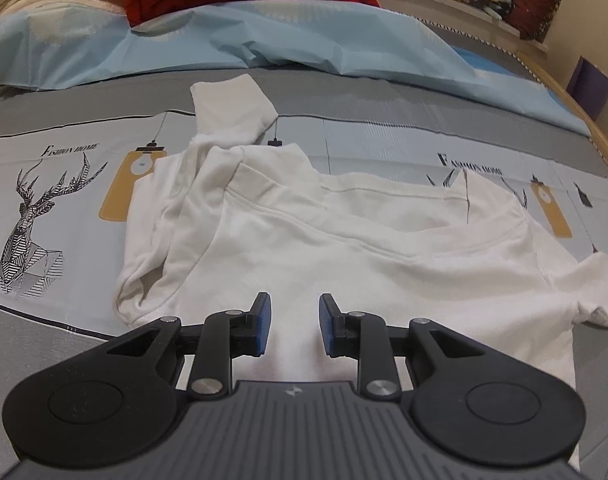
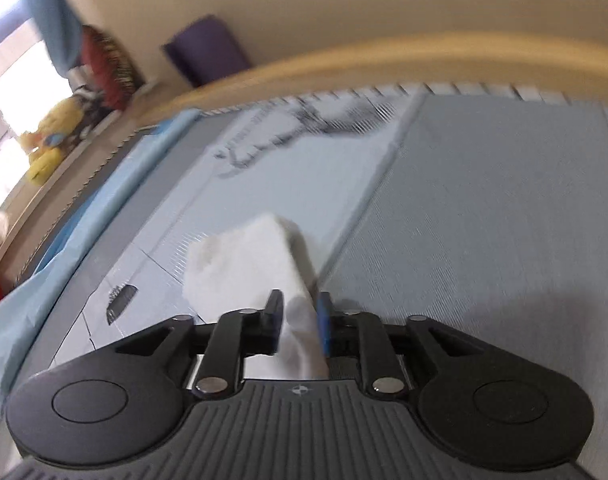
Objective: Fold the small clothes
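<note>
The step in hand looks like laying a sleeve over the body of the white shirt [image 1: 344, 248], and it will go best if the right tool [image 2: 297, 322] lets the cloth fall flat rather than in a bunch: lower it close to the bed, let go only once the cuff lies where it should, then draw back along the line of the sleeve so the pads do not drag it askew. In the right wrist view the white sleeve [image 2: 247, 264] runs from between the jaws up toward eleven o'clock; the jaws stand partly apart with the cloth between them, and through the blur the pads seem not to press on it, though I cannot be sure. The left tool [image 1: 293, 326] is partly open with nothing gripped; it hangs above the lower part of the shirt, whose white cloth fills the gap beneath the pads. From this tool the shirt spreads from nine o'clock round to three, its collar at about twelve, and the other sleeve [image 1: 231, 106] sticks out past the collar at about eleven o'clock, lying on the printed bedsheet [image 1: 63, 184]. I judge that this far sleeve must be folded in next, and the left tool could pin the body so the fold does not shift it.
</note>
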`<state>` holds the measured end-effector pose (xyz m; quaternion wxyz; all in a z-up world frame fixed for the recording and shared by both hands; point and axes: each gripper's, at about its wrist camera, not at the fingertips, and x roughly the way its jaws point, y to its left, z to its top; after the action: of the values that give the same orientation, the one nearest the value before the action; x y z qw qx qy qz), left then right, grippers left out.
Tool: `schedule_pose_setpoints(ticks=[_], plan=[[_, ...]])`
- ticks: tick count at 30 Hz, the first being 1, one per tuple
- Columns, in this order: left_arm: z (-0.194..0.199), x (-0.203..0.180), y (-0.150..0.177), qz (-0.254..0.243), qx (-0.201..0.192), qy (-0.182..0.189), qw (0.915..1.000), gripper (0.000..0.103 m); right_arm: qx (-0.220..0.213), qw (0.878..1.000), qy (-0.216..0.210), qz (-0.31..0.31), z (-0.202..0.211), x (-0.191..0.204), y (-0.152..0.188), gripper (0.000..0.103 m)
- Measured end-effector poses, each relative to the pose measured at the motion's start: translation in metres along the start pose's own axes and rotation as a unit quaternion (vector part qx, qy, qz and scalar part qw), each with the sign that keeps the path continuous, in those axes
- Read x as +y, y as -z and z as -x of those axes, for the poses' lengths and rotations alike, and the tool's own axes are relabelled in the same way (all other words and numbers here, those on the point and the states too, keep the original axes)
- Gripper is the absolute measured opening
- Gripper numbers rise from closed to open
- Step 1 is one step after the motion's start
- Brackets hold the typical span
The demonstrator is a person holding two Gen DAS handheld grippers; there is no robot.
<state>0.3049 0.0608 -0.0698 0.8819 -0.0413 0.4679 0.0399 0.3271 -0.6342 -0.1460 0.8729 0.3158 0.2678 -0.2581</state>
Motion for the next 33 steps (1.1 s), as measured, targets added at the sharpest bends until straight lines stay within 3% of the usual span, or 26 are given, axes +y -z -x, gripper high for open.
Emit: schedule_pose_setpoints(ticks=[2,5,8,10,12,13,14,17,20,23,25,28,33], plan=[[-0.003,-0.003,0.001,-0.003,0.003,-0.002,1.0,0.029,0.013,1.0,0.006,0.002,-0.009,-0.001,-0.004,0.043],[-0.005,-0.007,0.002,-0.009,0.005,-0.001,0.9999,0.029,0.024,1.0,-0.01,-0.015,-0.02,-0.006,-0.004,0.042],[-0.007,-0.01,0.003,-0.017,0.007,-0.001,0.9998,0.029,0.021,1.0,-0.023,0.0,-0.025,0.002,-0.004,0.003],[-0.008,-0.011,0.002,-0.019,0.007,-0.001,0.9998,0.029,-0.037,0.999,-0.034,-0.016,-0.009,0.003,-0.006,0.003],[-0.008,-0.01,0.0,-0.016,0.006,-0.003,0.9999,0.029,-0.136,0.989,-0.031,-0.039,0.019,0.0,-0.013,0.002],[-0.008,-0.009,0.0,-0.013,0.005,-0.003,0.9999,0.029,-0.163,0.985,-0.001,-0.059,0.027,-0.005,-0.018,0.002],[-0.007,-0.008,-0.001,-0.011,0.005,-0.002,0.9999,0.029,-0.161,0.984,0.028,-0.078,0.028,-0.011,-0.021,0.003],[-0.006,-0.005,-0.002,-0.012,0.004,0.0,0.9999,0.029,-0.108,0.98,0.125,-0.108,0.018,-0.031,-0.011,0.003],[-0.006,0.003,-0.002,-0.006,0.007,0.001,1.0,0.03,-0.073,0.975,0.171,-0.126,0.014,-0.044,0.003,0.007],[-0.007,0.015,-0.003,0.008,0.019,0.006,0.9998,0.034,-0.076,0.969,0.197,-0.126,0.024,-0.037,0.0,0.008],[-0.009,0.027,-0.003,0.018,0.024,0.008,0.9995,0.034,-0.105,0.963,0.225,-0.107,0.041,-0.019,-0.003,0.008],[-0.01,0.052,-0.005,0.038,0.021,-0.001,0.9991,0.034,-0.125,0.97,0.193,-0.078,0.064,0.013,-0.002,0.009],[-0.01,0.105,-0.016,0.095,0.001,-0.014,0.9953,0.034,-0.086,0.996,0.033,-0.024,0.096,0.096,0.018,0.01]])
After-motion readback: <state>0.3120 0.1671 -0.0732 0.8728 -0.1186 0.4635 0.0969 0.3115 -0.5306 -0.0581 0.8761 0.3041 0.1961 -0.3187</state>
